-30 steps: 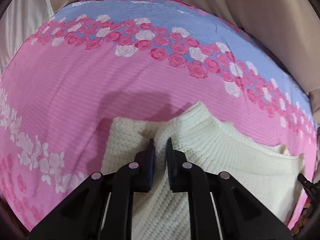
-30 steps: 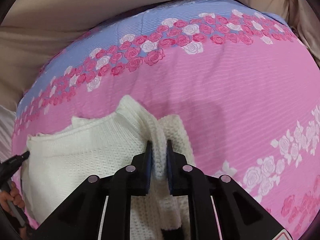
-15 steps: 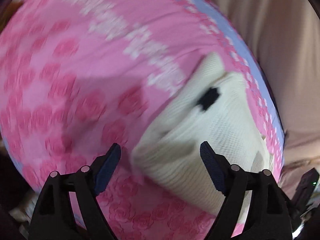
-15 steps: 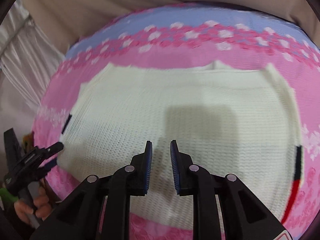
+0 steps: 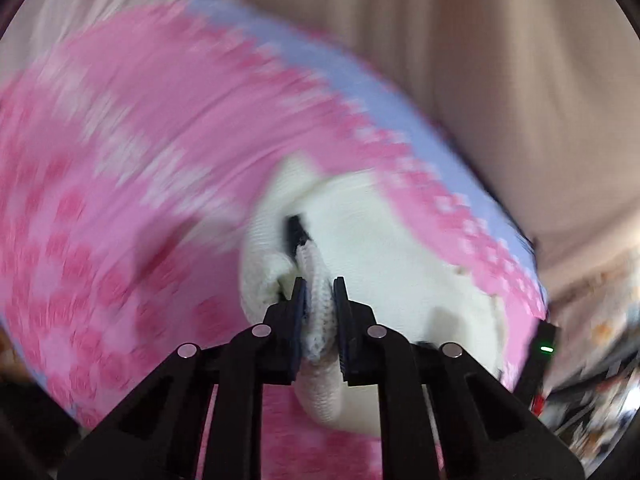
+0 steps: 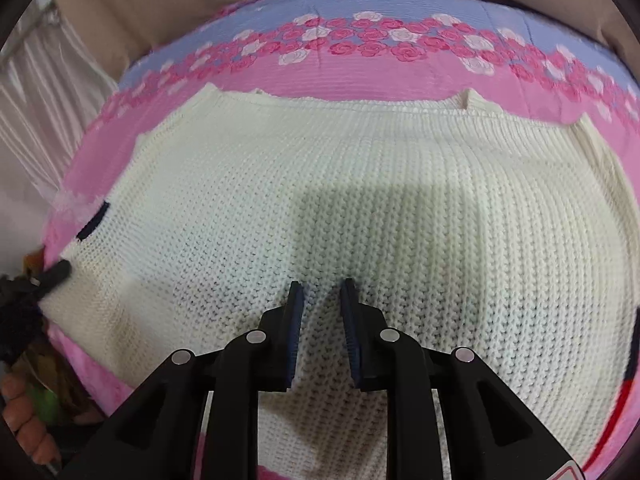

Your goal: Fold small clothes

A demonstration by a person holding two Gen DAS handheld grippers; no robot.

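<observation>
The left gripper (image 5: 319,304) has just clamped shut on a bunched edge of the cream knit sweater (image 6: 360,220), which lies spread on the pink floral bedspread (image 6: 360,68). The right gripper (image 6: 322,312) hovers over the sweater's middle, jaws slightly parted and holding nothing. Judging by the flat garment, one fold is only starting; most folding remains. No readable writing shows.
</observation>
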